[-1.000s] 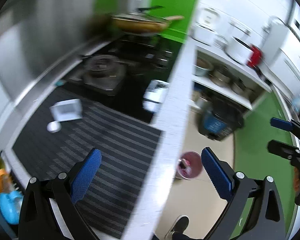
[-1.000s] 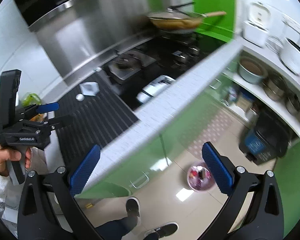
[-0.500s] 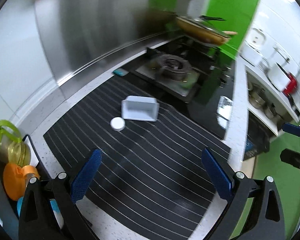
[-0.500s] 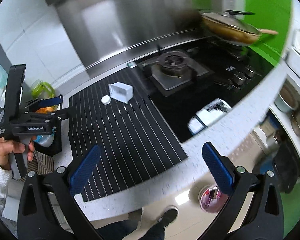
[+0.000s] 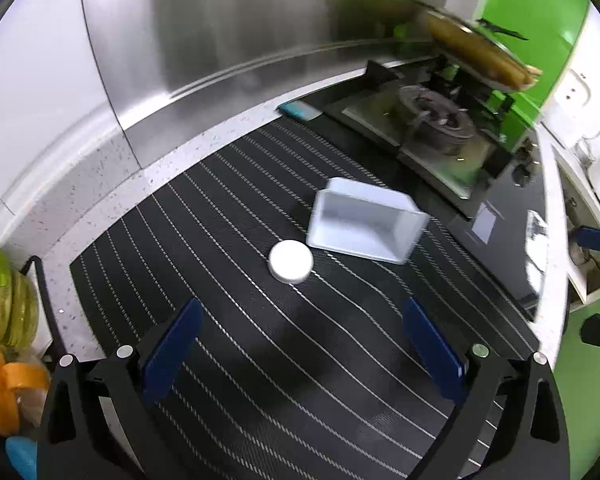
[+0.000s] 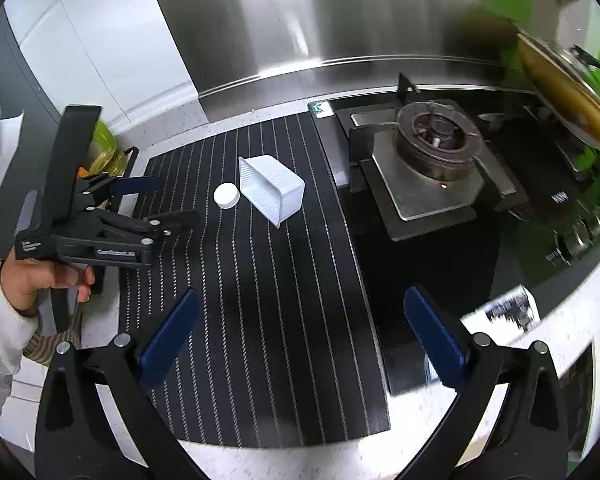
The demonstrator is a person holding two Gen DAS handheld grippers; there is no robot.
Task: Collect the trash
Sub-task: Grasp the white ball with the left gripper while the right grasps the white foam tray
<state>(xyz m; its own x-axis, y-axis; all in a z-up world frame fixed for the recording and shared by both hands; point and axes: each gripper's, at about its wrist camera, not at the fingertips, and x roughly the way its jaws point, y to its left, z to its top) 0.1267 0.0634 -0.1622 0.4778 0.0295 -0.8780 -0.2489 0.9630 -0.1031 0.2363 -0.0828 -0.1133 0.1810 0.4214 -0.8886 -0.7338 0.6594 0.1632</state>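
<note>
A white plastic tub point(image 5: 364, 222) point(image 6: 272, 189) lies on its side on the black striped mat point(image 5: 280, 360) point(image 6: 260, 320). A round white cap point(image 5: 291, 261) point(image 6: 226, 195) sits just beside its open end. My left gripper point(image 5: 300, 344) hovers open above the mat, a short way in front of the cap and tub. It shows in the right wrist view as the left gripper point(image 6: 176, 200), held in a hand, left of the cap. My right gripper point(image 6: 300, 336) is open over the mat's near part, with nothing between its fingers.
A gas hob point(image 6: 432, 160) point(image 5: 432, 132) stands right of the mat, with a lidded pan point(image 6: 568, 92) at its far end. A steel backsplash point(image 6: 320, 20) runs behind. Oil bottles point(image 5: 4, 300) stand at the left. The white counter edge point(image 6: 540, 320) lies at the right.
Both views have swung from the floor and shelves onto the counter. The left gripper has moved closer to the cap and tub. Both stay open.
</note>
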